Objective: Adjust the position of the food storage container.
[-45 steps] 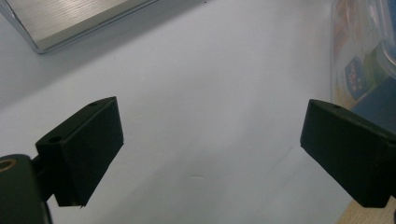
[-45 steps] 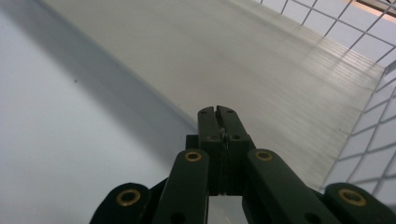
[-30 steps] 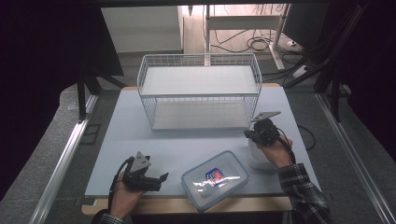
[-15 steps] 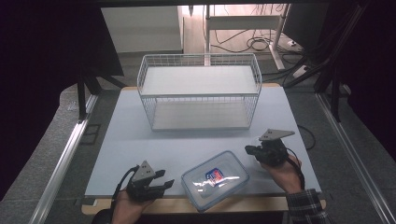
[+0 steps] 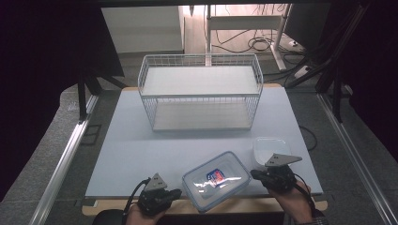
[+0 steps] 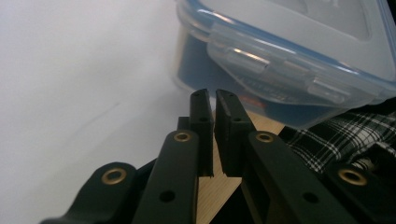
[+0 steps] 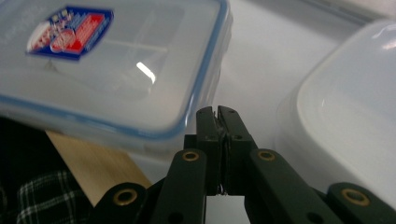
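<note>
At the bench's [image 5: 141,154] near edge, the left gripper [image 5: 174,193] sits just left of the lidded container [image 5: 217,180], its jaws having just closed and now clenched on nothing. The blue-rimmed container lies tilted, one corner overhanging the edge. Just right of the container, the right gripper [image 5: 256,174] is clenched empty, with a white tub [image 5: 271,148] beyond it. A wire basket [image 5: 201,91] stands well behind the container

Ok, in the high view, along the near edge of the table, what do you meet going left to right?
Left gripper → lidded clear container with a blue rim → right gripper; the small white tub sits just behind the right gripper, so I leave it unplaced.
</note>
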A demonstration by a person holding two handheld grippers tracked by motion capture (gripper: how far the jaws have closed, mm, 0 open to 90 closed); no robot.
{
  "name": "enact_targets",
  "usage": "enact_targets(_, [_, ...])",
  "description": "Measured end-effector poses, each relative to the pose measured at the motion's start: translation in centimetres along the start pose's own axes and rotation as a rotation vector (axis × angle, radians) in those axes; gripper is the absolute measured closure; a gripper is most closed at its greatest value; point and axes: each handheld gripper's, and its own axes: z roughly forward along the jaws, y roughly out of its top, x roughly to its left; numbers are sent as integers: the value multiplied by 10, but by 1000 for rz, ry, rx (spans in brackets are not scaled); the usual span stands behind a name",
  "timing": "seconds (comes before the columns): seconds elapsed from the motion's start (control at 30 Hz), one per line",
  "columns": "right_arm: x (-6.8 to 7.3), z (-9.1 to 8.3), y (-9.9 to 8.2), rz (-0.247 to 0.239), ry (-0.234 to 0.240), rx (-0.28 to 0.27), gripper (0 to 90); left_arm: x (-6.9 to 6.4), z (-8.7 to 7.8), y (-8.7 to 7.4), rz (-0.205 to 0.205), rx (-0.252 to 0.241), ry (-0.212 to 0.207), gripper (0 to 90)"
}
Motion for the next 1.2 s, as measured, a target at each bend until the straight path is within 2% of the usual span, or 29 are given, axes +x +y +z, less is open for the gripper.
enact_targets(0.1, [-2, 3, -7, 23, 45, 9, 889, -1, 3, 3, -22, -4, -1, 833])
enact_targets(0.17, [-1, 6, -9, 21, 43, 17, 894, -3, 7, 5, -27, 2, 24, 843])
enact_targets(0.23, [2, 10, -10, 21, 43, 33, 896, -3, 12, 6, -41, 17, 32, 853])
enact_targets(0.33, [5, 11, -8, 19, 12, 31, 896, -2, 13, 8, -35, 24, 42, 858])
enact_targets(0.37, [6, 11, -7, 23, 12, 24, 897, -1, 13, 10, -38, 23, 46, 859])
enact_targets(0.4, [6, 11, -6, 30, 19, 19, 897, 4, 13, 12, -45, 24, 71, 860])
enact_targets(0.43, [6, 11, -6, 30, 19, 19, 897, 4, 13, 12, -45, 24, 71, 861])
enact_targets(0.47, [8, 13, -5, 30, 27, 24, 897, 10, 14, 14, -56, 27, 79, 862])
enact_targets(0.57, [11, 18, -4, 22, 37, 31, 897, 18, 14, 16, -65, 29, 87, 862])
enact_targets(0.67, [16, 24, -1, 9, 65, 37, 897, 31, 13, 19, -86, 29, 82, 861])
enact_targets(0.77, [20, 28, 2, 13, 77, 35, 897, 44, 13, 23, -123, 28, 78, 862])
enact_targets(0.93, [23, 36, 7, 18, 76, 36, 897, 59, 17, 35, -100, 39, 119, 891])
enact_targets(0.97, [24, 40, 9, 23, 77, 32, 896, 66, 19, 40, -109, 37, 124, 891])
enact_targets(1.0, [24, 41, 10, 23, 80, 32, 896, 66, 19, 40, -109, 37, 124, 892])
enact_targets(1.13, [23, 49, 18, 12, 77, 35, 896, 81, 21, 49, -132, 27, 127, 890])
enact_targets(1.2, [23, 51, 20, 10, 73, 36, 896, 87, 23, 54, -132, 27, 145, 890])
